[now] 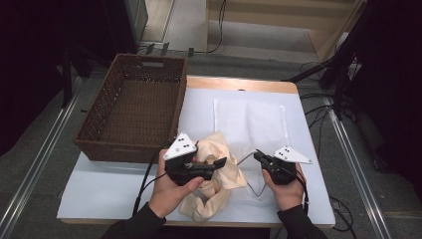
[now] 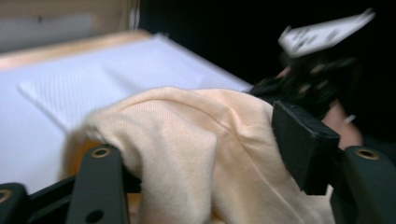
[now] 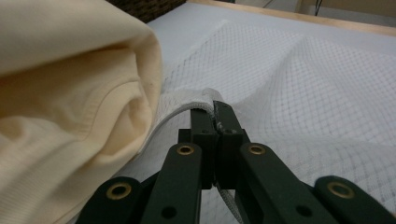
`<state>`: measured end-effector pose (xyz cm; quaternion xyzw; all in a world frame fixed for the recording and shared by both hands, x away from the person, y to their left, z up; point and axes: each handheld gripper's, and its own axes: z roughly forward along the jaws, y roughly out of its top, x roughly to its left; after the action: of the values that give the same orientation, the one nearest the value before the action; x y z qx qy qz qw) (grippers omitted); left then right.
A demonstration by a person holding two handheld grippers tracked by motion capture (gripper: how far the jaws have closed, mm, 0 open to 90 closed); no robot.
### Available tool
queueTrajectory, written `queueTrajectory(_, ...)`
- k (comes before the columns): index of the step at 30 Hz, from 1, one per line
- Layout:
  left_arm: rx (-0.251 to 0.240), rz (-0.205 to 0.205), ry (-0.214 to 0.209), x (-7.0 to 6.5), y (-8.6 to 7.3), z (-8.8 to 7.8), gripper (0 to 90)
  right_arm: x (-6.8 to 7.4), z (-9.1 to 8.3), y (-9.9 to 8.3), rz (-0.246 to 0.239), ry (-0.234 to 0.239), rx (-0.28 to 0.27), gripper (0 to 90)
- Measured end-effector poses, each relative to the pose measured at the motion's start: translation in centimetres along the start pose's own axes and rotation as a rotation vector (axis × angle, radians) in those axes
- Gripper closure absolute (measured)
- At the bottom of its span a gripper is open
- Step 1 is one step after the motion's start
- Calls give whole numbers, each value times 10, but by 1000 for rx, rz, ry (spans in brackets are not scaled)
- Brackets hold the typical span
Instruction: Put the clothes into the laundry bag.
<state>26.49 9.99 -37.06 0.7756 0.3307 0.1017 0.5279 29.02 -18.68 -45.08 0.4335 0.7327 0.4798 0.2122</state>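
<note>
Cream knit cloth (image 1: 214, 174) lies bunched at the near middle of your white worktop (image 1: 99, 189), just right of the empty brown wicker basket (image 1: 134, 107) on the far left. Your left gripper (image 1: 211, 167) has its jaws spread around a fold of that cloth, which bulges between them in the left gripper view. To the right, a white mesh laundry bag (image 1: 254, 124) lies flat. Your right gripper (image 1: 259, 157) has its jaws pinched tight on the bag's corded edge (image 3: 205, 105), lifting it beside the cloth.
</note>
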Motion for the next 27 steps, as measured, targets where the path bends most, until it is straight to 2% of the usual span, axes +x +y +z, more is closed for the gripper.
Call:
queueTrajectory(1, 22, 8, 15, 1, -4, 6, 358, 0, -1, -2, -3, -8, 6, 899)
queueTrajectory(3, 69, 41, 74, 2, -16, 21, 359, -1, -3, -5, -5, -16, 11, 898)
queueTrajectory(5, 132, 53, 120, 7, -29, 37, 358, -3, -7, -7, 6, -12, 17, 897)
queueTrajectory(7, 189, 28, 119, 14, -37, 48, 343, -4, -11, -9, 4, -13, 25, 897)
queueTrajectory(10, 219, 5, 110, 23, -50, 58, 323, -5, -11, -11, 1, -7, 35, 898)
queueTrajectory(11, 214, -2, 96, 25, -53, 60, 329, -5, -11, -11, 5, -5, 38, 898)
queueTrajectory(12, 218, 12, 100, 27, -55, 60, 361, -5, -10, -12, 4, -4, 39, 898)
queueTrajectory(13, 219, 39, 108, 28, -56, 59, 439, -5, -10, -12, 3, -3, 39, 898)
queueTrajectory(14, 219, 49, 105, 28, -56, 57, 516, -4, -9, -12, 5, -1, 40, 898)
queueTrajectory(16, 203, 40, 89, 29, -52, 48, 754, -4, -9, -13, 11, 3, 40, 898)
queueTrajectory(17, 195, 31, 75, 29, -50, 44, 814, -4, -9, -14, 11, 2, 41, 898)
queueTrajectory(18, 195, 31, 75, 29, -50, 44, 833, -4, -9, -14, 9, 1, 42, 898)
queueTrajectory(19, 156, 31, 38, 25, -44, 35, 840, -4, -10, -14, 15, 2, 37, 898)
queueTrajectory(20, 156, 31, 38, 25, -44, 35, 841, -4, -10, -14, 15, 2, 37, 898)
queueTrajectory(21, 121, 41, 2, 19, -39, 29, 841, -5, -10, -14, 15, -1, 35, 899)
queueTrajectory(23, 72, 47, -99, 7, -31, 20, 841, -4, -11, -15, 22, 2, 30, 899)
queueTrajectory(24, 61, 57, -125, 3, -28, 19, 840, -4, -12, -15, 24, 3, 29, 899)
queueTrajectory(26, 63, 91, -131, -4, -26, 19, 831, -3, -12, -15, 21, 1, 29, 899)
queueTrajectory(27, 66, 99, -120, -5, -26, 21, 798, -2, -12, -15, 18, 1, 29, 899)
